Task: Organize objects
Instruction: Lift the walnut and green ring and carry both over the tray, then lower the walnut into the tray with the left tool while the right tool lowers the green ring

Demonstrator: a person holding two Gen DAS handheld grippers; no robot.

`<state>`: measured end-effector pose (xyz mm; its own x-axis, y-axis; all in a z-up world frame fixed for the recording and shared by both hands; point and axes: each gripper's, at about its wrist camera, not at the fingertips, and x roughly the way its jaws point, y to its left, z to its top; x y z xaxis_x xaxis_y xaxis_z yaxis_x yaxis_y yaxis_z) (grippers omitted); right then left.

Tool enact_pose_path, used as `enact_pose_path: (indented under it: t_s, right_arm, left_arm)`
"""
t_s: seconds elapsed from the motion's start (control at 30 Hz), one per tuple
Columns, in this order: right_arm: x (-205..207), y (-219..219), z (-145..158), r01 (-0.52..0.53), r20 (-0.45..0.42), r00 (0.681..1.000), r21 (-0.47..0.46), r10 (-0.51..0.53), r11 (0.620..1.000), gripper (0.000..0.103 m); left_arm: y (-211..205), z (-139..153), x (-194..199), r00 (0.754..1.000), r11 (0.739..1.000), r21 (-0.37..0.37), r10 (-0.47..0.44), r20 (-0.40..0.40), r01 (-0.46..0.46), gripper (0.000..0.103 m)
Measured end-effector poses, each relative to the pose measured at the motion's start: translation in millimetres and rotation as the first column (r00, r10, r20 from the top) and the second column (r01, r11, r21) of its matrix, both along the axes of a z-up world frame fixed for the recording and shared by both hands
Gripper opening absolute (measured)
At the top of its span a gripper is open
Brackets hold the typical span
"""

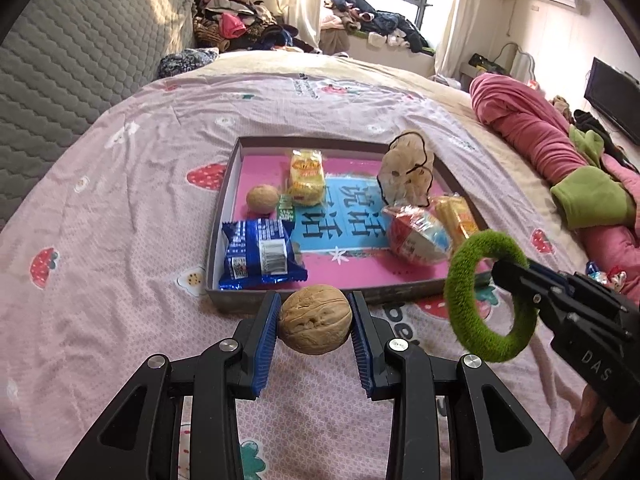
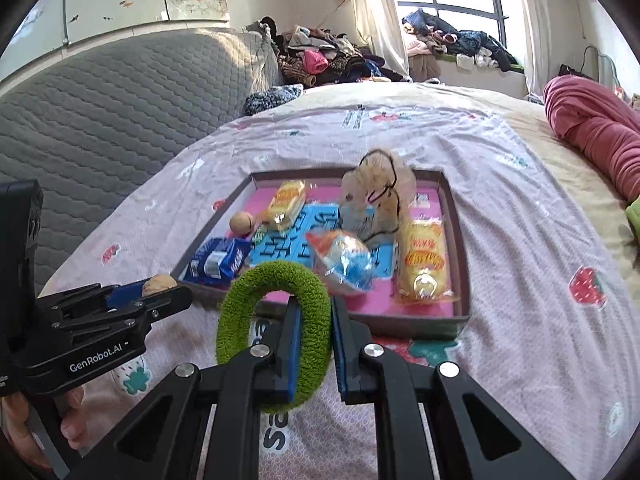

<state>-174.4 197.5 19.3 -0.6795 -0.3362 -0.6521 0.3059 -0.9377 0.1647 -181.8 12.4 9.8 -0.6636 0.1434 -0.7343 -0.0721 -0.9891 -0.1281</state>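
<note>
My left gripper (image 1: 315, 322) is shut on a walnut (image 1: 315, 319) and holds it just in front of the near wall of a shallow box (image 1: 320, 294) on the bed. My right gripper (image 2: 316, 344) is shut on a fuzzy green ring (image 2: 274, 332), held above the bed near the box's front edge (image 2: 360, 322). The ring also shows in the left wrist view (image 1: 486, 296), right of the walnut. The box holds a second walnut (image 1: 262, 199), a blue snack packet (image 1: 260, 254), yellow snack packets (image 1: 306, 176), a red-and-blue wrapped snack (image 1: 418, 236) and a clear bag (image 1: 406, 172).
The box lies on a pink strawberry-print sheet (image 1: 140, 200). A grey quilted headboard (image 1: 60, 60) stands at the left. A rolled pink and green blanket (image 1: 560, 152) lies at the right. Piled clothes (image 1: 236, 24) sit behind the bed.
</note>
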Motion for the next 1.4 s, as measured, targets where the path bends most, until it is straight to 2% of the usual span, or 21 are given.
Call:
enact_pose_path:
  t_s: [0.37,0.67,0.9,1.13,1.4]
  right_arm:
    - [-5,6,48,0.008,-0.065,0.998,0.010,-0.007,1.000,0.014]
    - [-29,9,86,0.019,-0.125,0.992,0.032,-0.015,0.999,0.014]
    - [-48,11,105,0.025,-0.157,0.987,0.042,-0.019,0.999,0.014]
    - [-65,6,101,0.030,-0.182,0.983,0.042,-0.022,0.999,0.014]
    - [-83,10,66,0.037,-0.156,0.987,-0.006,-0.038,0.999,0.014]
  left_arm:
    - [6,32,-16,1.000,1.000,-0.009,-0.002,-0.010,0.002,0.036]
    - [15,71,-53,0.999,1.000,-0.021,-0.004,-0.054,0.003,0.036]
    - [25,87,-76,0.997,0.999,-0.037,-0.013,-0.076,0.011,0.036]
    - [31,74,-90,0.996,0.999,-0.034,-0.013,-0.088,0.010,0.036]
    - [36,33,-97,0.996,0.999,-0.053,-0.016,-0.085,0.012,0.036]
